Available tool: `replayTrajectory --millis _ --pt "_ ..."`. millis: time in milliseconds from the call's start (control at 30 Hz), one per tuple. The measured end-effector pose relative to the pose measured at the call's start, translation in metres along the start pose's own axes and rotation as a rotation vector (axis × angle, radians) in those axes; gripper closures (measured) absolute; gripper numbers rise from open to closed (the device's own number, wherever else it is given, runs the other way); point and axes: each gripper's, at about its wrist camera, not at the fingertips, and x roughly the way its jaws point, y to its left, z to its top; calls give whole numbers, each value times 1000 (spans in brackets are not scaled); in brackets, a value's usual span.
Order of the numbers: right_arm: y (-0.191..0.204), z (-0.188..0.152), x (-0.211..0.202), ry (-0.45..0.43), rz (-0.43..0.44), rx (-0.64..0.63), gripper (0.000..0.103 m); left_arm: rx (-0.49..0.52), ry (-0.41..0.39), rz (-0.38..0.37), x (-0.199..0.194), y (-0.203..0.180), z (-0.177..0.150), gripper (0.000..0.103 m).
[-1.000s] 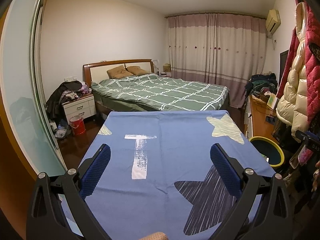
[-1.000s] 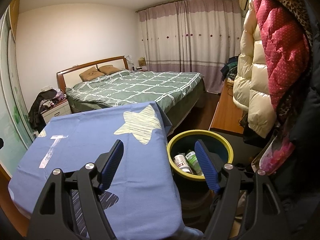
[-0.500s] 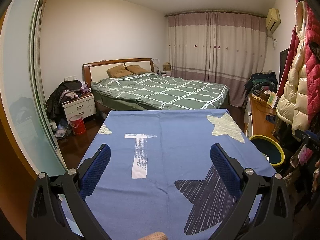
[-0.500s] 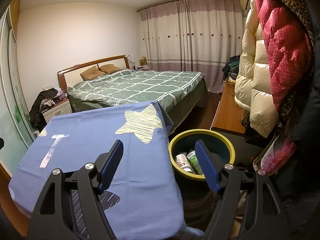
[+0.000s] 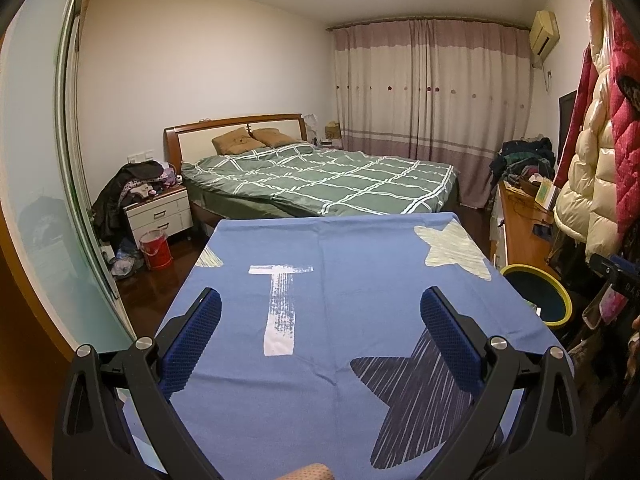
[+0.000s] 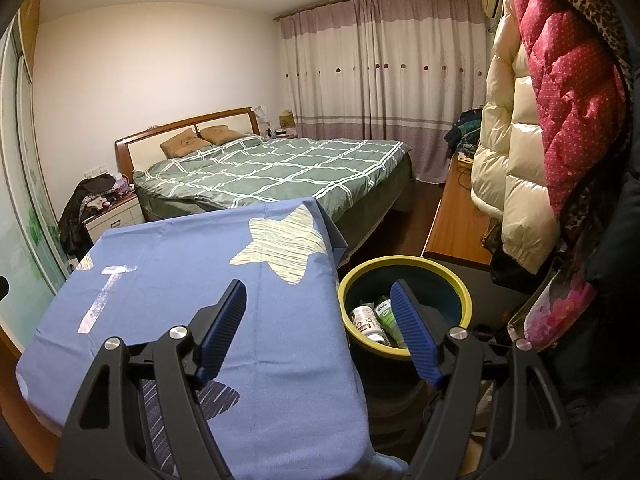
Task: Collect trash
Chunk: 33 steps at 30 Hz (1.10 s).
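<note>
Your left gripper (image 5: pixel 320 312) hangs above the blue star-printed cloth-covered table (image 5: pixel 360 280), its blue-padded fingers (image 5: pixel 192 336) spread wide with nothing between them. Your right gripper (image 6: pixel 320 304) is likewise spread and empty, over the table's right edge. Just beside that edge stands the yellow-rimmed dark round bin (image 6: pixel 440 270), holding a white can (image 6: pixel 366 320) and green tube (image 6: pixel 386 314).

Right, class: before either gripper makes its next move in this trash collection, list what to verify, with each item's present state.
1. Left gripper open, nothing held: ok.
2. Right gripper open, nothing held: ok.
3. Yellow-rimmed dark round bin upright beside the table: ok.
4. White can and green packet inside the bin: ok.
5. Blue star-print tablecloth free of trash: ok.
6. Trash elsewhere in the room: cannot tell.
</note>
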Motion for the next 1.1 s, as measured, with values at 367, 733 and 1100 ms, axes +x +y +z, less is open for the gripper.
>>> replayTrajectory --millis 367,733,1100 --pt "0 0 4 7 2 -1 32 -2 2 2 3 -2 -1 5" --pt "0 0 4 10 2 -2 32 -19 28 -7 7 -1 -3 5" --pt "4 -2 10 24 8 -8 32 -27 32 -8 15 -3 -5 5"
